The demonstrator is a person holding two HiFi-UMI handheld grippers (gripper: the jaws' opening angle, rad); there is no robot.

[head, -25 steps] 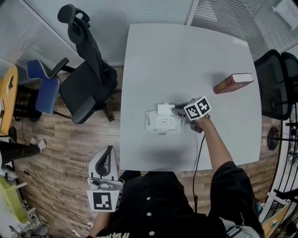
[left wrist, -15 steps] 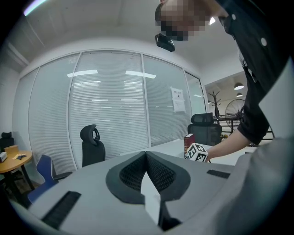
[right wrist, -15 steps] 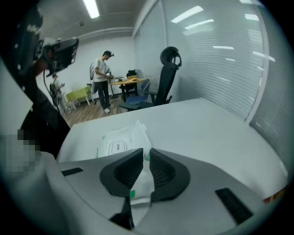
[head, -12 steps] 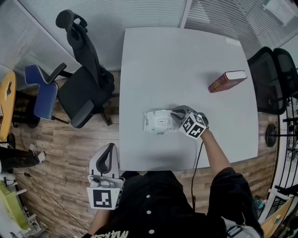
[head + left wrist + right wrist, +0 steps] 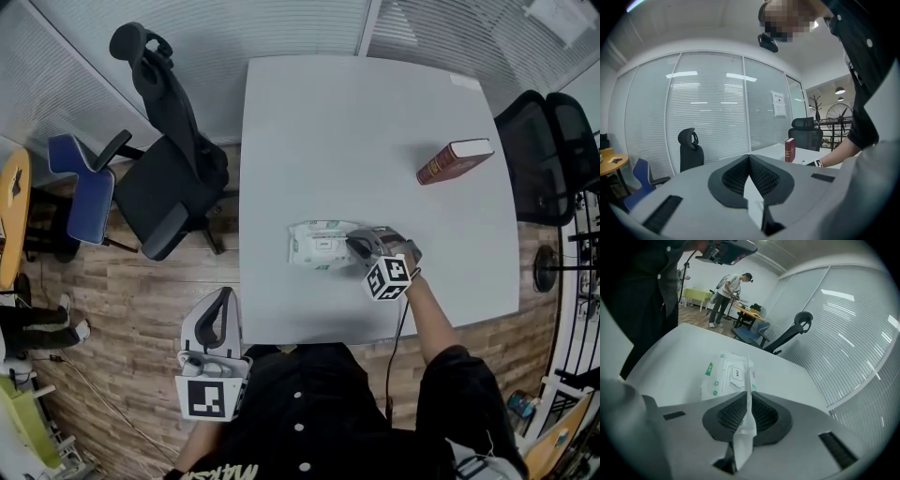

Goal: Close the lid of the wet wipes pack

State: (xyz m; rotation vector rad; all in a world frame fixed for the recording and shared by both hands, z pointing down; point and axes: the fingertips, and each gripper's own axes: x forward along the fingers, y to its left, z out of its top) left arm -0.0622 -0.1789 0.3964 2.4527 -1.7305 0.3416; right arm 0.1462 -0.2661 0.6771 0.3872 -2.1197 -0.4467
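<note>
The wet wipes pack [image 5: 323,246] lies flat on the white table [image 5: 375,131], a little left of centre near the front edge. Its lid is down, and the flap label faces up in the right gripper view [image 5: 729,376]. My right gripper [image 5: 354,244] sits at the pack's right end, tilted down toward it. Its jaws [image 5: 749,397] are closing, and a thin white wipe sheet [image 5: 746,427] is pinched between the pads. My left gripper [image 5: 217,319] hangs off the table's front left corner, shut [image 5: 749,157] and holding nothing I can make out.
A dark red book [image 5: 455,160] lies at the table's right side. A black office chair [image 5: 173,178] and a blue chair [image 5: 89,183] stand left of the table, and another black chair [image 5: 553,159] stands to the right. Window blinds run behind.
The white lid that stood up behind the pack now lies flat. My right gripper rolled over and drew back toward the front right. The left gripper stayed where it was.
</note>
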